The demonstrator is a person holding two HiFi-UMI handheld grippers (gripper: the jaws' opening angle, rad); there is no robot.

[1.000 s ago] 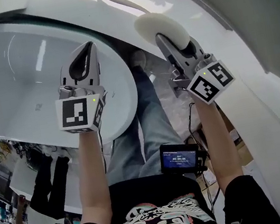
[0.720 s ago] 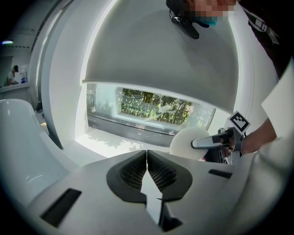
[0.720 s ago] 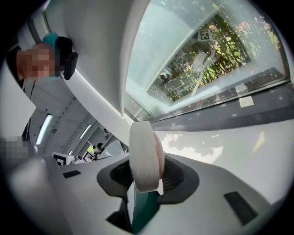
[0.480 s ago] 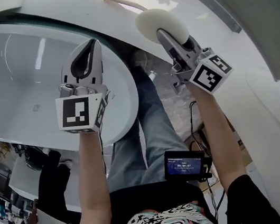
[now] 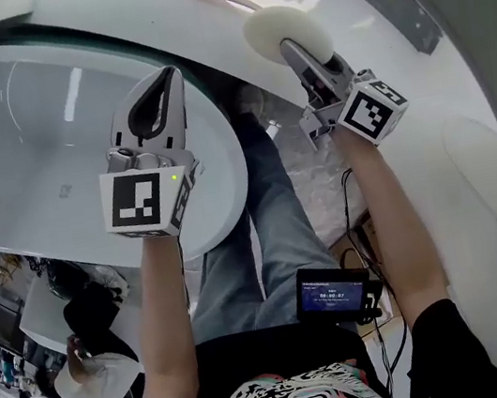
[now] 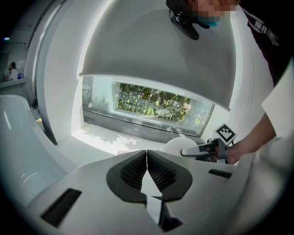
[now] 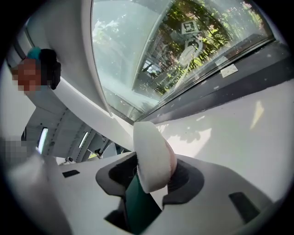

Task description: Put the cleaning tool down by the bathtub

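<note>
Nearest the camera: the person's black printed shirt (image 5: 283, 397), and just beyond it a small dark screen unit (image 5: 331, 291) at the waist, lit, its readout too small to read. Blue jeans (image 5: 271, 218) ran down between the two forearms.

Left gripper (image 5: 169, 74): held out over the near rim of the white bathtub (image 5: 41, 154). Its own view showed the two jaws clenched tip to tip with nothing between them. The marker cube sat at the wrist end, facing the camera.

Right gripper (image 5: 290, 48): extended further and to the right, beyond the tub's end. The cleaning tool (image 5: 280, 27), a round white pad, stood on edge between its jaws. A green part showed below the pad, deep in the jaw throat. The jaws were opening. The pad lay against the right jaw face and at the lip of the left one, so it read as grasped, loosely.

Position of the pad: over the white ledge (image 5: 119, 6) that ran behind the bathtub, close to the tub's right end. No view showed whether its far edge touched the ledge.

Farthest: a long window (image 7: 183, 46) above the ledge, with a dark sill strip below it and green foliage behind the glass. Sun patches lay on the ledge.
</note>
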